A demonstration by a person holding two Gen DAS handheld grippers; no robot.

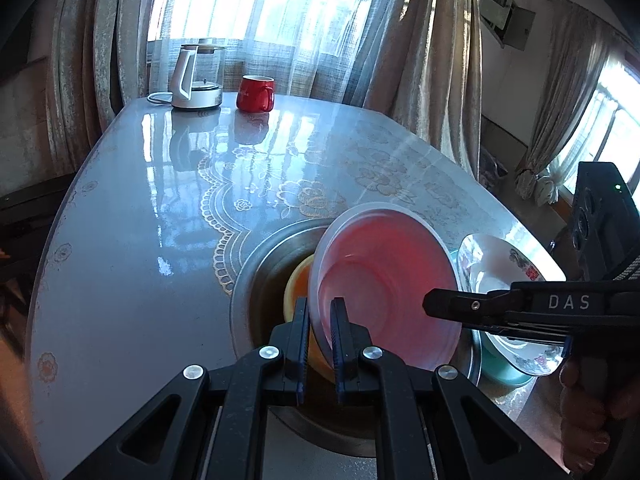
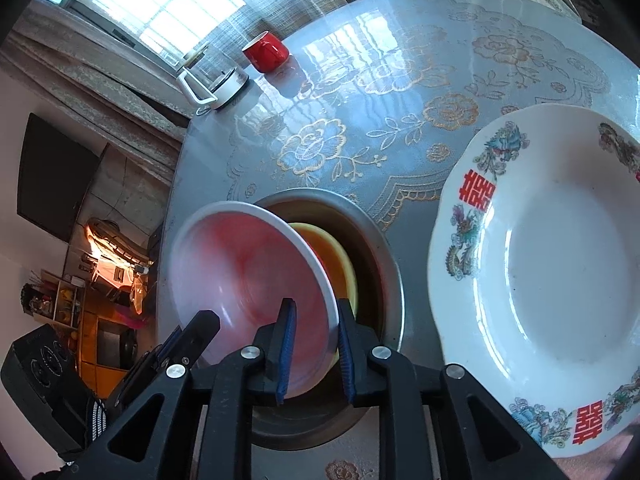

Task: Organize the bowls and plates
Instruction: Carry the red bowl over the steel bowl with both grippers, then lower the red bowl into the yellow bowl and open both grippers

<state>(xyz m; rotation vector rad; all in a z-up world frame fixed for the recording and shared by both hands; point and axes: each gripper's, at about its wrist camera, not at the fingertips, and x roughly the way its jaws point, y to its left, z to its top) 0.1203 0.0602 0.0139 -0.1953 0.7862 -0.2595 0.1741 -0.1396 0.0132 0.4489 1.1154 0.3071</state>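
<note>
Glossy table [image 1: 132, 208]; left gripper [image 1: 322, 312] pinching pink bowl [image 1: 384, 264] rim; right gripper [image 2: 316, 316] spread around rim.

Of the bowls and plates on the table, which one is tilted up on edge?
The pink bowl, held by its rim in the left gripper. It leans over the orange bowl lying flat in the metal basin.
</note>
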